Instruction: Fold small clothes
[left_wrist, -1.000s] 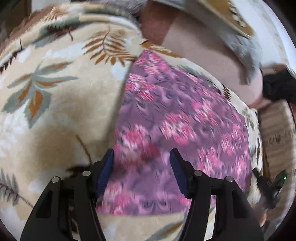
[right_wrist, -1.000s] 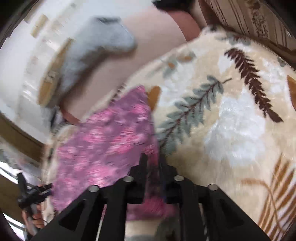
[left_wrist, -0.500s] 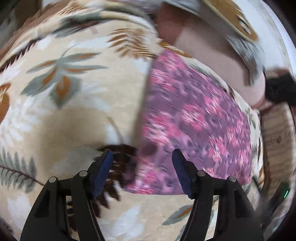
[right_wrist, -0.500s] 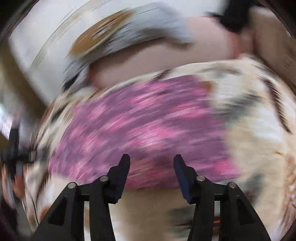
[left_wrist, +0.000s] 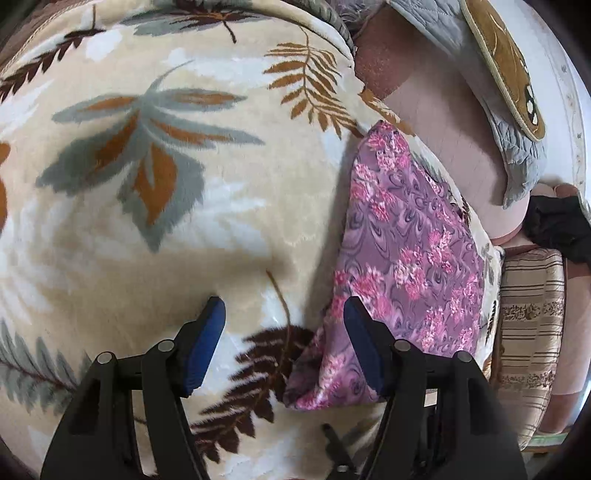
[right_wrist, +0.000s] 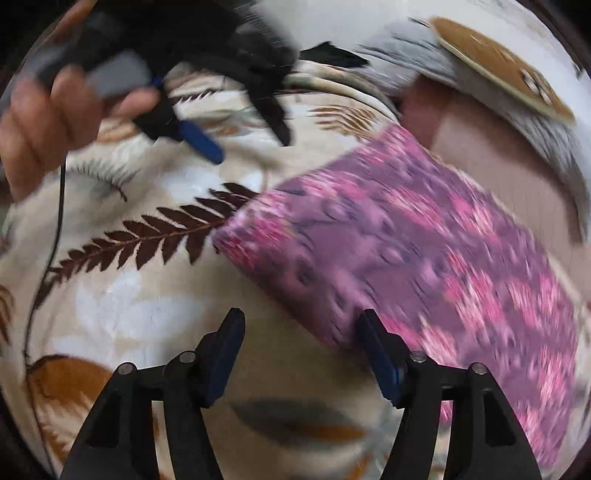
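Note:
A purple cloth with pink flowers (left_wrist: 406, 258) lies folded flat on a cream blanket with a leaf print (left_wrist: 166, 184). My left gripper (left_wrist: 282, 321) is open and empty above the blanket, with the cloth's near corner by its right finger. In the right wrist view the cloth (right_wrist: 424, 258) is blurred and fills the right half. My right gripper (right_wrist: 301, 332) is open and empty, its right finger at the cloth's near edge. The left gripper (right_wrist: 243, 140), held in a hand, shows at the upper left there.
A grey quilted pillow with a brown patch (left_wrist: 498, 74) and a pinkish cushion (left_wrist: 443, 129) lie beyond the cloth. A striped cushion (left_wrist: 532, 314) and a dark item (left_wrist: 557, 225) sit at the right. A thin black cable (right_wrist: 55, 221) hangs at the left.
My right gripper opened and let go of the cloth, then swung left. My left gripper shifted left off the cloth, which now lies to its right.

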